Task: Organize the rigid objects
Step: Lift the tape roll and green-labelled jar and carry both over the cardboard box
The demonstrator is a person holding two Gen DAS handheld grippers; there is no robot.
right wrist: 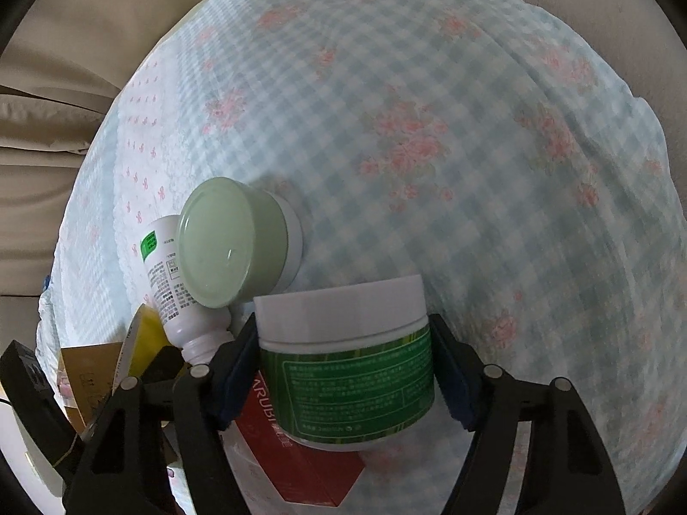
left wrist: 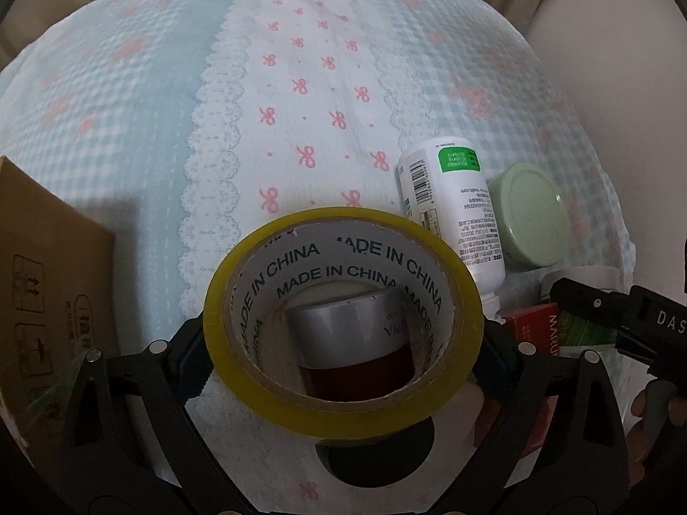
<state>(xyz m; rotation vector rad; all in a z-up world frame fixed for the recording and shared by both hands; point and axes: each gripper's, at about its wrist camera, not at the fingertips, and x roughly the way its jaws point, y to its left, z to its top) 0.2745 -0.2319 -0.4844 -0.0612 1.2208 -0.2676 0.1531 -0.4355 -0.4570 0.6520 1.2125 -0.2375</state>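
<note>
My left gripper (left wrist: 343, 356) is shut on a yellow tape roll (left wrist: 466, 300), held above the bed. Through its hole I see a silver-and-dark-red cylinder (left wrist: 356, 343) lying below. My right gripper (right wrist: 343, 369) is shut on a green-labelled jar with a white lid (right wrist: 348, 369); it also shows at the right of the left wrist view (left wrist: 635, 326). A white bottle (left wrist: 451, 210) (right wrist: 167, 274) and a pale green jar (left wrist: 530, 214) (right wrist: 232, 240) lie side by side, touching. A red box (left wrist: 536, 326) (right wrist: 309, 468) lies under the held jar.
A cardboard box (left wrist: 47, 283) stands at the left, and shows in the right wrist view (right wrist: 86, 369). The checked, flowered bedcover (left wrist: 300, 86) (right wrist: 472, 128) stretches ahead. Beige cushions (right wrist: 64, 64) border it at the back and sides.
</note>
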